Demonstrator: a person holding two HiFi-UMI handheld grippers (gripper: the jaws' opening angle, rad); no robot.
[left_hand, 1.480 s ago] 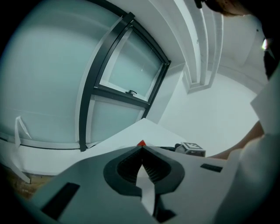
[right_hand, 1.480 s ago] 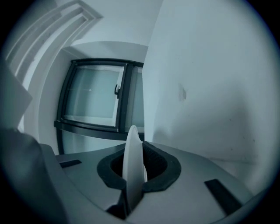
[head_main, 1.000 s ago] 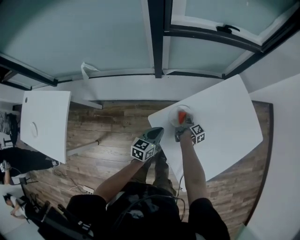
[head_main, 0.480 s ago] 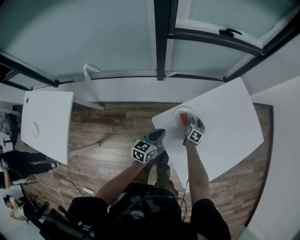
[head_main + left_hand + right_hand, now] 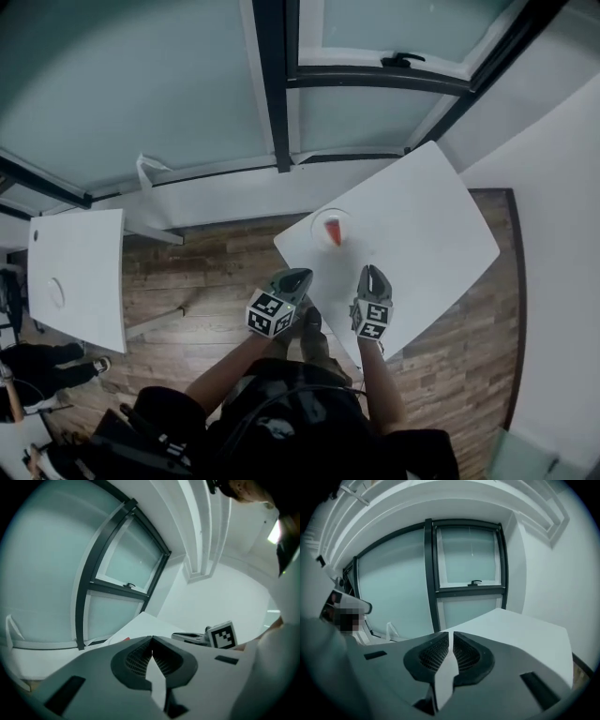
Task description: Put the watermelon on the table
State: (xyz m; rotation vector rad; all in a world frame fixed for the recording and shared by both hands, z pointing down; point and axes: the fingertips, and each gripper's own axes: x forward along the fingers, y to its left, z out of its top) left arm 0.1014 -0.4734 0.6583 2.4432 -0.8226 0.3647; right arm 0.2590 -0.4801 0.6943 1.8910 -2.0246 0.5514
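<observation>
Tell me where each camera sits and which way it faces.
Head view: on the person's head, looking steeply down at the table with the watermelon; both forearms, left gripper and right gripper show.
Left gripper view: on the left gripper, facing the window across the table; its shut jaws and the right gripper show.
Right gripper view: on the right gripper, facing the same window; its empty jaws, just closing to a narrow gap, show.
Shared: both gripper views catch the window handle and table.

The watermelon (image 5: 334, 232) lies on the plate (image 5: 316, 225), near the table's (image 5: 422, 225) left edge.
</observation>
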